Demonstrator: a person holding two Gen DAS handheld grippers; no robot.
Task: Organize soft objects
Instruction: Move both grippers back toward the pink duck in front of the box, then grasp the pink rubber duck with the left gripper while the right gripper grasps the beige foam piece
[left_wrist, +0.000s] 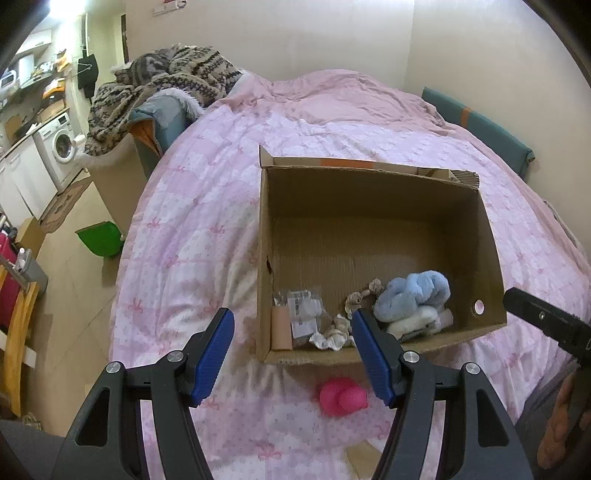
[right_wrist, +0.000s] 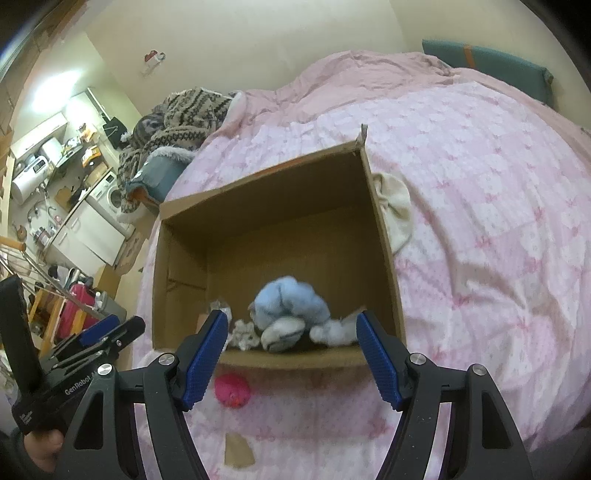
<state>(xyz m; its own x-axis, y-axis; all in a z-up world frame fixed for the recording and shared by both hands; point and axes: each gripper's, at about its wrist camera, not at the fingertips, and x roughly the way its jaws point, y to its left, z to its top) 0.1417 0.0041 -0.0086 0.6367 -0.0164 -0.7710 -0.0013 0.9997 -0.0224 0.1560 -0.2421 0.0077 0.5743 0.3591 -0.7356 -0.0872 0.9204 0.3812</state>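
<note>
An open cardboard box (left_wrist: 491, 254) (right_wrist: 380, 206) stands on the pink bedspread (left_wrist: 192, 229) (right_wrist: 480, 206). Inside near its front wall lie a fluffy blue and white soft toy (left_wrist: 413, 295) (right_wrist: 291, 306), a knotted rope toy (left_wrist: 354, 302) and a clear packet (left_wrist: 304, 312). A pink rubber duck (left_wrist: 341, 397) (right_wrist: 232, 390) sits on the bed just in front of the box. My left gripper (left_wrist: 293, 325) is open and empty above the box's front edge. My right gripper (right_wrist: 291, 326) is open too, with nothing between its fingers, above the same edge.
A cream cloth (right_wrist: 397, 206) lies against the box's right side. A patterned blanket (left_wrist: 166, 85) is heaped on a chair at the bed's far left. A green bin (left_wrist: 99, 238) stands on the floor; a washing machine (left_wrist: 61, 144) is further left. A cardboard scrap (right_wrist: 239, 451) lies near me.
</note>
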